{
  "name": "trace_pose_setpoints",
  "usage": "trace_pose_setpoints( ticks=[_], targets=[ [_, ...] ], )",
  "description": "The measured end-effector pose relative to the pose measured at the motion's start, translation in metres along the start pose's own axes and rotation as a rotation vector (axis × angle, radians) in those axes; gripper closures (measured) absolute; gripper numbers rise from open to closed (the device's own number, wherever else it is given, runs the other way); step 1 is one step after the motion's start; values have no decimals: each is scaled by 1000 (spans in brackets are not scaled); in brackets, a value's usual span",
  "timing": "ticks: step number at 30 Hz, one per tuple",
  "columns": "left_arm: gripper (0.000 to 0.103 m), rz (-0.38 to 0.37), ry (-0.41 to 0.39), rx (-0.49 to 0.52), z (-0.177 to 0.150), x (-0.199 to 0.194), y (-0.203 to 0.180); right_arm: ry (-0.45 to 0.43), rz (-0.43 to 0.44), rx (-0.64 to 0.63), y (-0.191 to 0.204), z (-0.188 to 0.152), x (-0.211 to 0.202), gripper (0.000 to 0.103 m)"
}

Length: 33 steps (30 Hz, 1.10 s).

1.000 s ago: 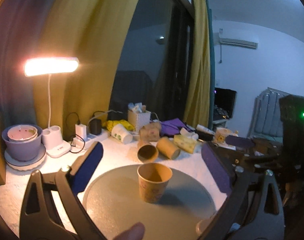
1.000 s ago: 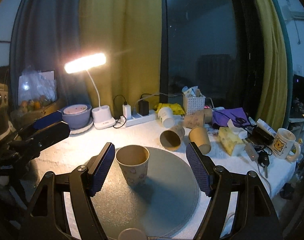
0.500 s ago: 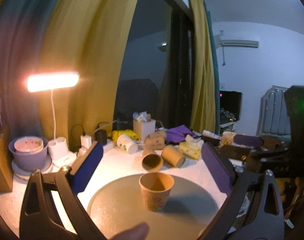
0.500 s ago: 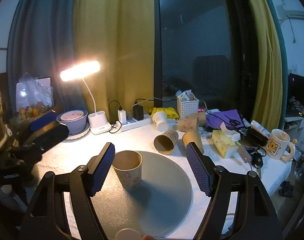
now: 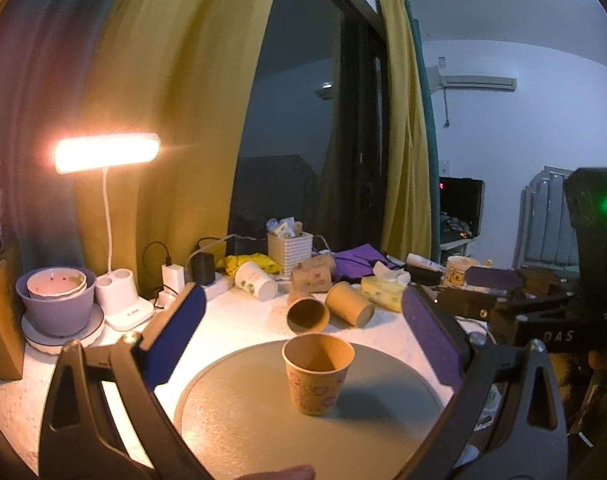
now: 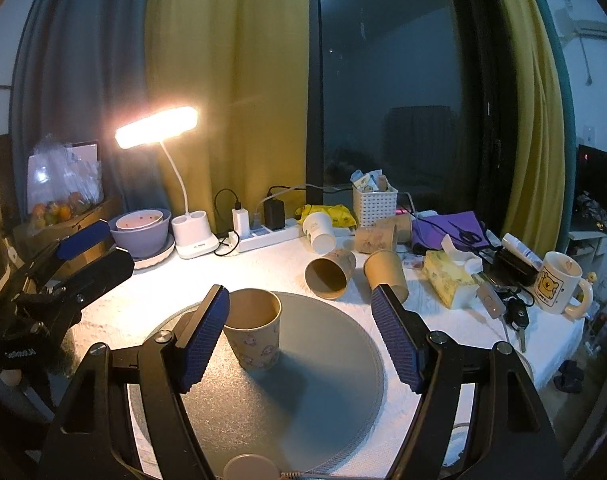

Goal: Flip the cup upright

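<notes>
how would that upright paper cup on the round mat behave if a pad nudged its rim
The patterned brown paper cup looks empty and thin-walled, so probably light and easily dented. Its narrow base on the round grey mat suggests it would tip, then likely roll in a curve.

- One upright paper cup (image 6: 254, 329) on the round mat (image 6: 323, 380).
- Four paper cups on their sides beyond the mat: brown (image 6: 330, 273), brown (image 6: 386, 274), white (image 6: 320, 232), patterned (image 6: 374, 239).
- One ceramic mug (image 6: 556, 282).
- One desk lamp (image 6: 156, 127).

The tan paper cup (image 5: 318, 374) with pink flower prints stands on a plain grey round mat (image 5: 239, 420); behind the mat a white mug with green spots (image 5: 255, 281), beside a yellow tissue box (image 6: 449, 279)
</notes>
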<state>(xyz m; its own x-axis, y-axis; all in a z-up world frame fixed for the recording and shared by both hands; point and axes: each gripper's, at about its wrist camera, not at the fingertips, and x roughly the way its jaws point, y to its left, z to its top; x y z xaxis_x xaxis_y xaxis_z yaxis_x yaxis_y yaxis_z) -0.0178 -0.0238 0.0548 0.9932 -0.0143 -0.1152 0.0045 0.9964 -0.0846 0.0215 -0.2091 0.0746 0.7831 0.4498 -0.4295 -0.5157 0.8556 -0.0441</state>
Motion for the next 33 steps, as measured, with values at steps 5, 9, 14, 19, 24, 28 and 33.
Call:
trace_pose_setpoints(
  ticks=[5,9,14,19,24,28,33],
  targets=[
    [4,-3,-2,0,1,-1,-1,0,0,1,0,0,0,26],
    [4,-7,1,0,2,-1,-1,-2,-1,1,0,-1,0,26],
    [4,-7,1,0,1,-1,-1,2,2,-1,0,-1,0,26],
    [4,-9,1,-1,1,-1,-1,6,1,-3,0,-2,2,26],
    [4,-8,1,0,1,-1,-1,8,1,-4,0,-3,2,26],
    [4,-9,3,-1,1,-1,-2,11,5,-5,1,-3,2,26],
    [4,-12,4,1,0,0,-3,10,4,-4,1,-3,2,26]
  ],
)
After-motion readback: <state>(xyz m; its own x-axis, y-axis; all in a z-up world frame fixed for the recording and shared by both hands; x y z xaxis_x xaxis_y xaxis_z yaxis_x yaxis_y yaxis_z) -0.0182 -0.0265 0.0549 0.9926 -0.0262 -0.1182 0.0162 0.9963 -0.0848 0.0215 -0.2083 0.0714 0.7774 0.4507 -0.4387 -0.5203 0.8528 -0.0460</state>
